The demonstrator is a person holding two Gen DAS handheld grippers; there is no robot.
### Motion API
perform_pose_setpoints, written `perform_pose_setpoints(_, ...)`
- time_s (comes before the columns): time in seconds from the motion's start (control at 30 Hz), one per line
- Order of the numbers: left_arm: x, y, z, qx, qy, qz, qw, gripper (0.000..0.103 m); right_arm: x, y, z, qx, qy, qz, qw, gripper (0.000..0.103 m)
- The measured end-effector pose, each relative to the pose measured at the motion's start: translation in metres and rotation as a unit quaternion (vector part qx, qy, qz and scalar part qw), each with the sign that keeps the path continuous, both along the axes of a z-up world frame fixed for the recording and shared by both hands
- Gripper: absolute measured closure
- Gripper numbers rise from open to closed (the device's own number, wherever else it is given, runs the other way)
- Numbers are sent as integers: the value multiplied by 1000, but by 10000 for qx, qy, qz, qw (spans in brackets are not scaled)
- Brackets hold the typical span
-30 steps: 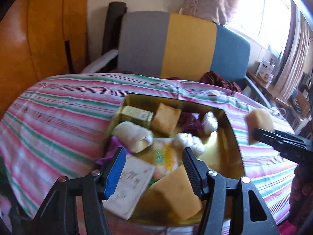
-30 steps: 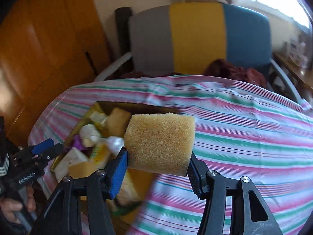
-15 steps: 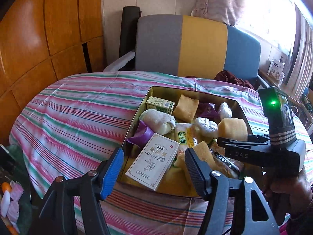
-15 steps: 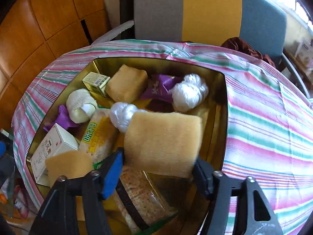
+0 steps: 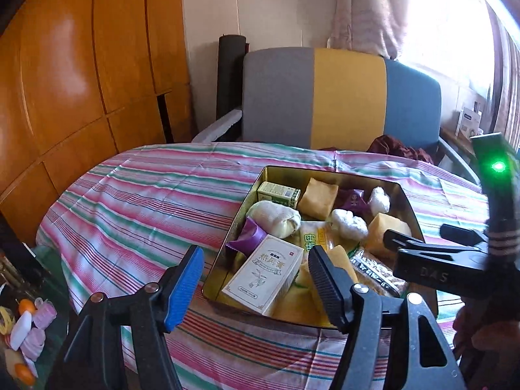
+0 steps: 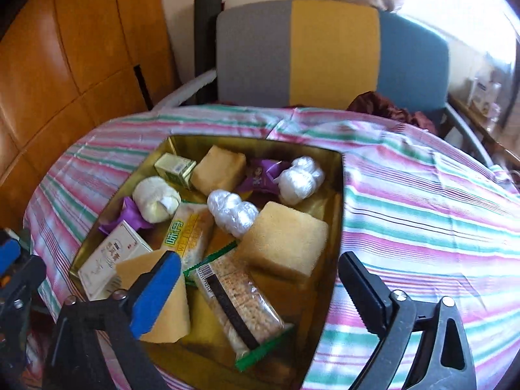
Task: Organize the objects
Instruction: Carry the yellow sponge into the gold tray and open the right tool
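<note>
Released since half a second ago, the yellow sponge [image 6: 284, 242] lies in the gold tin [image 6: 336, 195] — right gripper [image 6: 258, 287] jaws just opened wide, empty. Only the left view shows the left gripper [image 5: 255, 281], spread, empty.

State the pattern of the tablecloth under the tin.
The tablecloth has pink, green and white stripes, clearest in the right wrist view.

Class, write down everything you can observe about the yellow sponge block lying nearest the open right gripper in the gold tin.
The sponge block is a thick, pale yellow-tan slab with a coarse, porous foam look and soft squared edges. It lies tilted inside the gold tin, near its right wall, with one corner against a clear plastic bundle and its lower edge beside the wrapped cracker pack. The right gripper, whose jaws have just been opening, stands wide and clear of it.
</note>
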State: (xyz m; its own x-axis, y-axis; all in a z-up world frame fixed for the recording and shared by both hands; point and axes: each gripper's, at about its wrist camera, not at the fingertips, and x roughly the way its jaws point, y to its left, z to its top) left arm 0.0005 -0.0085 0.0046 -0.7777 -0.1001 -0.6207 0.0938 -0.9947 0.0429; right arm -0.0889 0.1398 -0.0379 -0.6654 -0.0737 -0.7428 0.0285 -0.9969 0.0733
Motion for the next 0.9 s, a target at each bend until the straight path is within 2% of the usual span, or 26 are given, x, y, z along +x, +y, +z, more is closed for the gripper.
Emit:
perform_pose_setpoints(0.23,4,-1,-10,332,-263,-166,9990,35,38,-6,26,307,321,-553,9975,0)
perform_pose_setpoints(0.47,10,-5,-17,292,-342,-227,9987,36,63,-18,42,491,566,-566,9956,0)
perform_pose_setpoints(0.67,9,-13,-20,552,-502,-256,9969,36,70,-33,46,613,721,-423,9946,0)
perform_pose_setpoints(0.9,15,-17,-12,278,-34,75,9996,41,70,-40,44,620,689,-339,9951,0)
